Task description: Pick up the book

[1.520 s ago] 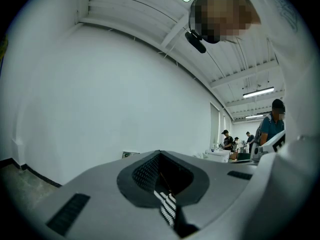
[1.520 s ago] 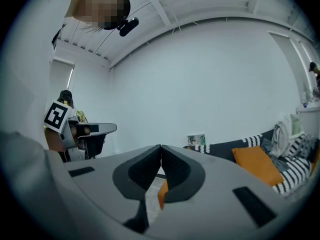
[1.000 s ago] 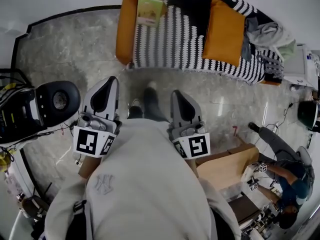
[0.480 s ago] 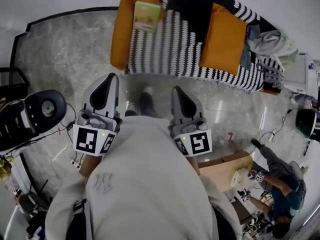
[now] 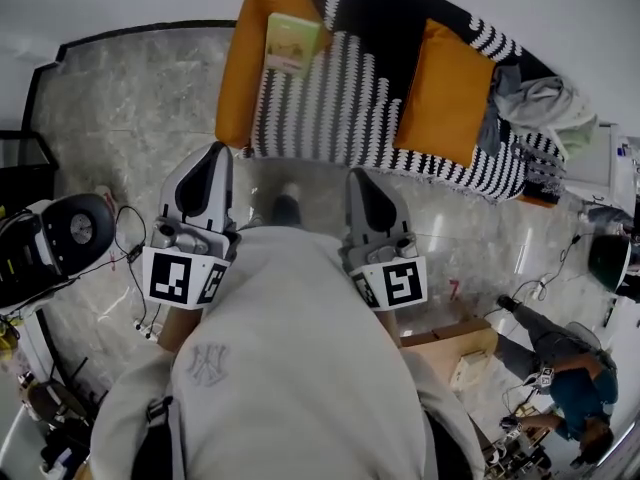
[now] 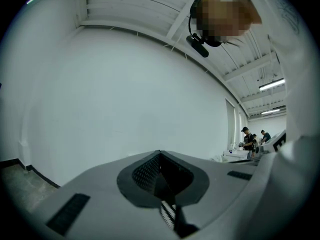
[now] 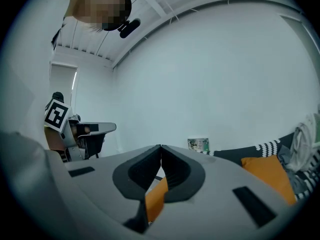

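Note:
The book [image 5: 291, 44], light green with a picture on its cover, lies at the left end of the sofa [image 5: 330, 98], which is draped in a black-and-white blanket. In the right gripper view the book [image 7: 198, 144] shows small beyond the jaws, against the white wall. My left gripper [image 5: 213, 153] and right gripper [image 5: 358, 176] are held level in front of my body over the marble floor, well short of the sofa. Both are shut and empty. The left gripper [image 6: 160, 154] faces a bare white wall; the right gripper [image 7: 161, 147] faces the sofa.
Two orange cushions [image 5: 440, 93] and a pile of clothes [image 5: 545, 98] lie on the sofa. A black machine with cables [image 5: 60, 238] stands on the floor at the left. A cardboard box [image 5: 450, 343] and a seated person [image 5: 570, 393] are at the lower right.
Both grippers have moved forward with me toward the sofa, which now lies slightly nearer. The black machine has slid further left in the view. The jaws stay shut.

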Motion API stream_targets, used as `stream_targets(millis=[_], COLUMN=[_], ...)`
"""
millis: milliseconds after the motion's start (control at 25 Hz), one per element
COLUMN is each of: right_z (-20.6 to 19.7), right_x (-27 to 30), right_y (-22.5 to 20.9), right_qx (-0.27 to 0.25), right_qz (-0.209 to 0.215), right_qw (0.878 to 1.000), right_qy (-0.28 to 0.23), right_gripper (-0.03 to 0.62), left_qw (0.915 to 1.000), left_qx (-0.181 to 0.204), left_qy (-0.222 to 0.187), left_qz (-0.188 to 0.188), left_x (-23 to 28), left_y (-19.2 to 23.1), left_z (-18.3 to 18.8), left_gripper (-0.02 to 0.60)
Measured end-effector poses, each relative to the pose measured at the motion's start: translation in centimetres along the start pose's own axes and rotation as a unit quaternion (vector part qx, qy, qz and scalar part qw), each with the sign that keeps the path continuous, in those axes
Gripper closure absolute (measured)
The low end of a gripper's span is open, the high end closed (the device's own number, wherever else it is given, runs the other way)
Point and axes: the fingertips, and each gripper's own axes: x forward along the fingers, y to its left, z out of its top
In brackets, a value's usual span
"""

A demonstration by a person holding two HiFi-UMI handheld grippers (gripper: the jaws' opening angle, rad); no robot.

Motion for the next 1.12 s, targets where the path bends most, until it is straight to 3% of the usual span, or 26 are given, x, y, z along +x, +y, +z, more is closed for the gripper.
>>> stream_targets(millis=[160, 760, 1120], right_z=[0.5, -0.3, 0.2], right_x=[0.1, 1.2, 5.2], right_y=[-1.2, -2.6, -5.4], right_qx=[0.022, 0.028, 0.041], right_qz=[-0.010, 0.002, -0.020], right_qw=[1.000, 1.000, 0.999], right_qy=[-0.013, 0.001, 0.015], right_gripper=[0.577, 0.577, 0.577], left_qw=[0.9999, 0.9998, 0.9999], left_qx=[0.002, 0.002, -0.008], left_qy=[-0.005, 0.001, 0.013], left_qz=[0.009, 0.019, 0.005], left_x=[0.7, 2.2, 7.5], left_y=[-0.5, -0.3, 2.2], left_z=[0.0, -0.4, -0.5], left_gripper=[0.572, 0.572, 0.572])
